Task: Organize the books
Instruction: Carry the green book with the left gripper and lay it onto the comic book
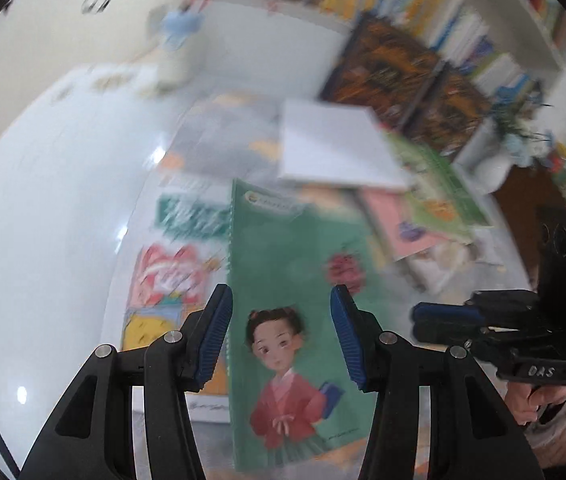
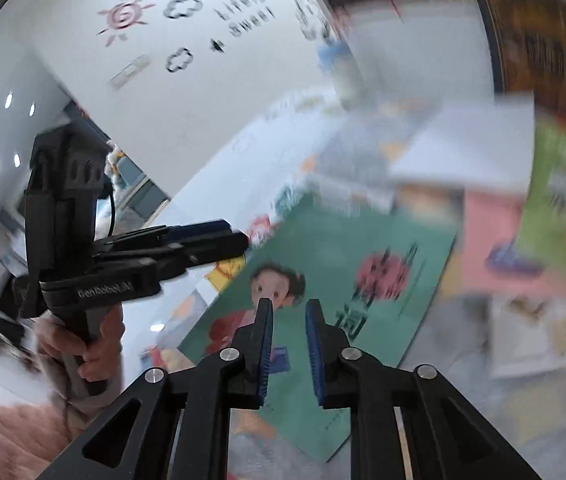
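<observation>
A green book with a girl in red on its cover [image 1: 295, 280] lies on top of a loose spread of books on the white table; it also shows in the right wrist view [image 2: 323, 264]. My left gripper [image 1: 281, 294] is open and empty, hovering above the green book. My right gripper [image 2: 289, 308] is open with a narrow gap, empty, above the same book. A white book [image 1: 335, 144], a pink book [image 1: 395, 220] and a light green book [image 1: 439, 192] lie beyond it. Both views are motion-blurred.
A white bookshelf [image 1: 479, 12] full of upright books stands behind the table, with dark orange books [image 1: 399, 68] leaning at its foot. A white bottle with a blue ornament [image 1: 175, 48] stands at the table's back. The glossy tabletop [image 1: 43, 200] extends left.
</observation>
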Demonstrator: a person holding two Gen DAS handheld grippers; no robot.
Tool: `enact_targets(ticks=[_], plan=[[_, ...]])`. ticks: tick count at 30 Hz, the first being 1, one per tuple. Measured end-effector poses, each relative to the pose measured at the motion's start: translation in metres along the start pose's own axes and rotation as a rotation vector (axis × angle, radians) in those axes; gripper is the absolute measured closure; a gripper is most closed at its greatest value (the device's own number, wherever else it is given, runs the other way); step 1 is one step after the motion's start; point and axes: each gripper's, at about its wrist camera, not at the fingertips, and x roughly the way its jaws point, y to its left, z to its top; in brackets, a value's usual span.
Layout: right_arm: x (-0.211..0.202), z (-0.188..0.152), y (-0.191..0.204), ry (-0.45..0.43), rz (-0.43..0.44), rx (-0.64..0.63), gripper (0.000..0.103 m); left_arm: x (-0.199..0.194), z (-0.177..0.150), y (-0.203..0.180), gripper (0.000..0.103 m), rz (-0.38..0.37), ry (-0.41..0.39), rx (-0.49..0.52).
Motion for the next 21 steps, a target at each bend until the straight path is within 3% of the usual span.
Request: enact_targets(ticks=[4, 8, 12, 14, 15, 21], plan=[[0.012, -0.018, -0.030, 0.058, -0.019, 0.089, 0.087, 0.019, -0.014, 0.023, 0.056, 0.001, 0.070, -0.069], [0.013, -0.030, -0.047, 0.098, -0.079, 0.141, 0.082, 0.028, -0.021, 0.026, 0.055, 0.027, 0.093, -0.057], [0.018, -0.026, -0.060, 0.122, -0.022, 0.179, 0.079, 0.032, -0.019, 0.017, 0.053, 0.004, 0.102, -0.025], [0.021, -0.023, -0.066, 0.125, 0.050, 0.216, 0.075, 0.036, -0.016, 0.009, 0.054, -0.004, 0.105, 0.007], [0.023, -0.022, -0.068, 0.127, 0.068, 0.231, 0.074, 0.038, -0.015, 0.006, 0.053, 0.022, 0.098, 0.024], [0.022, -0.013, -0.061, 0.090, 0.068, 0.216, 0.074, 0.038, -0.002, 0.014, 0.053, 0.064, 0.076, 0.016]])
